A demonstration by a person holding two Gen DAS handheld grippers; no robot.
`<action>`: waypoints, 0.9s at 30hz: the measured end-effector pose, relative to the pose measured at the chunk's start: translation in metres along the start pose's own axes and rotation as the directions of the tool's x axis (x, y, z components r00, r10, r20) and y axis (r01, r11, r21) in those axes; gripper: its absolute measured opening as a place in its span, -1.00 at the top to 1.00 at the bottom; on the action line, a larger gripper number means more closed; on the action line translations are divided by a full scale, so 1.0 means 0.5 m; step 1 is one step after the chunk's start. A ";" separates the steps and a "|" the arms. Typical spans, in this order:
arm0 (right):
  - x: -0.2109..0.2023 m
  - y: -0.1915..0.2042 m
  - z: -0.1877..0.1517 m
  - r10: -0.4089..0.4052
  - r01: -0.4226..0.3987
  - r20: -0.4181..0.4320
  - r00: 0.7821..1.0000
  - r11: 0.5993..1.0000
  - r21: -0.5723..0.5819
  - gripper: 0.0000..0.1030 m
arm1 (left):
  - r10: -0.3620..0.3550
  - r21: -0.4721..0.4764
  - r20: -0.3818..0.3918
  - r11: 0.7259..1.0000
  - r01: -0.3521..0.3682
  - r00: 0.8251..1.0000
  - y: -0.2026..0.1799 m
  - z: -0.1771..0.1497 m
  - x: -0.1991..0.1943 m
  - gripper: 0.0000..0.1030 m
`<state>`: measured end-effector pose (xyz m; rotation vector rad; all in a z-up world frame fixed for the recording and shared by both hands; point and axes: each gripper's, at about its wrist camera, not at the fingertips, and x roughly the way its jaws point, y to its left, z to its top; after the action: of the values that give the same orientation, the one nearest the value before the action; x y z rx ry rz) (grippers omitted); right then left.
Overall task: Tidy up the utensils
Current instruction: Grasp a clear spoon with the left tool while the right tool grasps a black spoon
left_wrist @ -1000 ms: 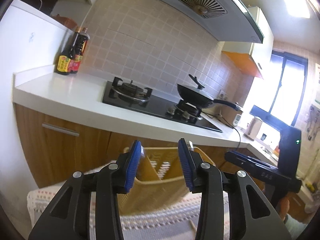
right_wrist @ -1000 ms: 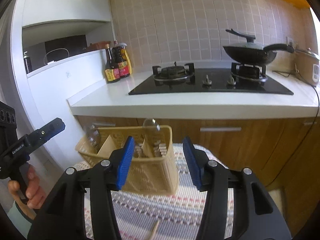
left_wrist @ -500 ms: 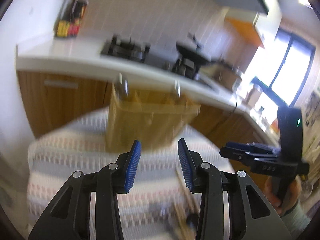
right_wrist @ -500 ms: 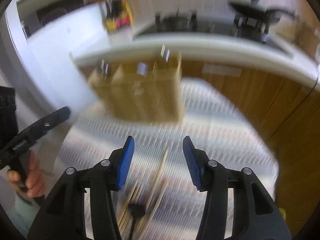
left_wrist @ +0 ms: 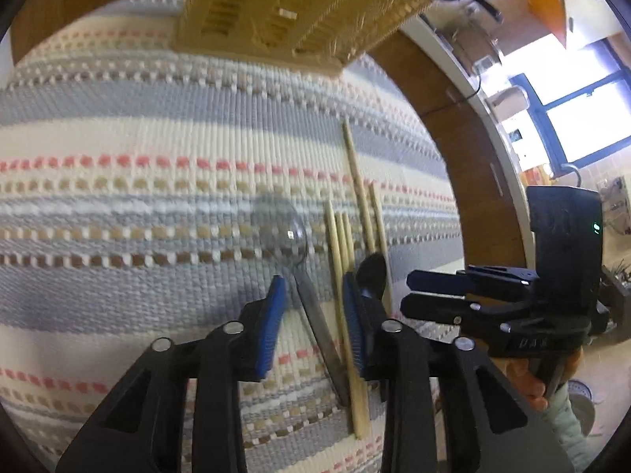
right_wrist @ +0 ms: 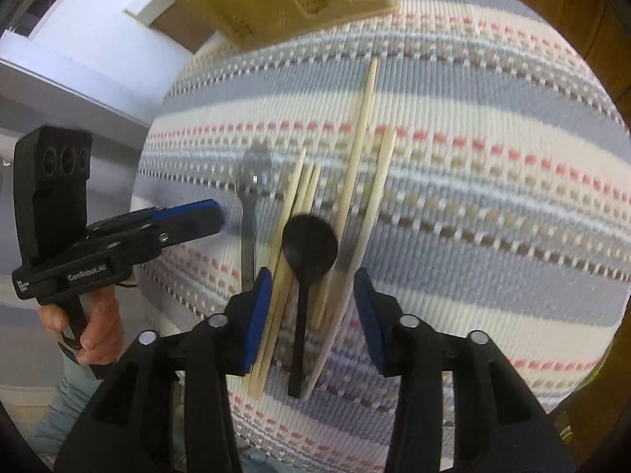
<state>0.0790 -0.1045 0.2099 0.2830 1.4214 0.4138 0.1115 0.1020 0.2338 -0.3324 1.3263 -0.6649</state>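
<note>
On the mat (right_wrist: 493, 149): five chopsticks (right_wrist: 357, 134), clear spoon (left_wrist: 290, 236), black spoon (right_wrist: 309, 246), one basket (left_wrist: 299, 8); left gripper (left_wrist: 313, 323) and right gripper (right_wrist: 311, 317) narrowing, gripping nothing.

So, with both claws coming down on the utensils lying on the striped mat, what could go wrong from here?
1. The left claw is closing around the clear spoon, but a chopstick lies between its jaws too; it may take both.
2. The right claw is closing over the black spoon with chopsticks on both sides; it could pinch or scatter them.
3. The two claws work side by side and might collide.
</note>
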 end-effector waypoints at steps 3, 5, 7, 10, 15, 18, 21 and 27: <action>0.010 0.014 -0.008 0.003 -0.003 -0.008 1.000 1.000 -0.012 0.30 | 0.028 -0.005 -0.013 1.000 -0.028 1.000 -0.002 -0.004 0.014 0.49; 0.018 0.025 -0.011 0.006 -0.006 -0.019 1.000 1.000 -0.019 0.34 | 0.029 -0.015 -0.027 0.999 -0.029 0.999 -0.002 -0.005 0.023 0.49; 0.031 0.033 -0.013 0.004 -0.004 -0.037 0.999 1.000 -0.015 0.38 | 0.048 -0.008 -0.029 0.999 -0.048 0.998 -0.006 -0.006 0.028 0.49; 0.050 0.056 -0.014 -0.025 0.024 -0.044 0.999 0.999 -0.032 0.48 | 0.081 0.010 -0.033 0.997 -0.080 0.996 -0.019 -0.004 0.034 0.49; 0.078 0.094 -0.016 -0.070 0.067 -0.044 0.997 0.995 -0.070 0.60 | 0.121 0.044 -0.026 0.992 -0.120 0.992 -0.049 0.011 0.049 0.49; 0.095 0.104 -0.018 -0.121 0.117 -0.034 0.992 0.988 -0.096 0.81 | 0.136 0.057 -0.023 0.989 -0.135 0.990 -0.068 0.020 0.062 0.49; 0.103 0.107 -0.021 -0.123 0.121 -0.018 0.992 0.986 -0.112 0.89 | 0.158 0.074 -0.018 0.985 -0.156 0.987 -0.083 0.028 0.077 0.49; 0.072 0.069 -0.034 -0.047 0.048 0.016 0.999 0.996 -0.073 0.90 | 0.232 0.122 -0.011 0.966 -0.229 0.973 -0.121 0.032 0.115 0.49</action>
<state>0.0620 -0.0587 0.1905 0.1919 1.3934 0.4232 0.1168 0.0175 0.2279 -0.0707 1.3185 -0.5508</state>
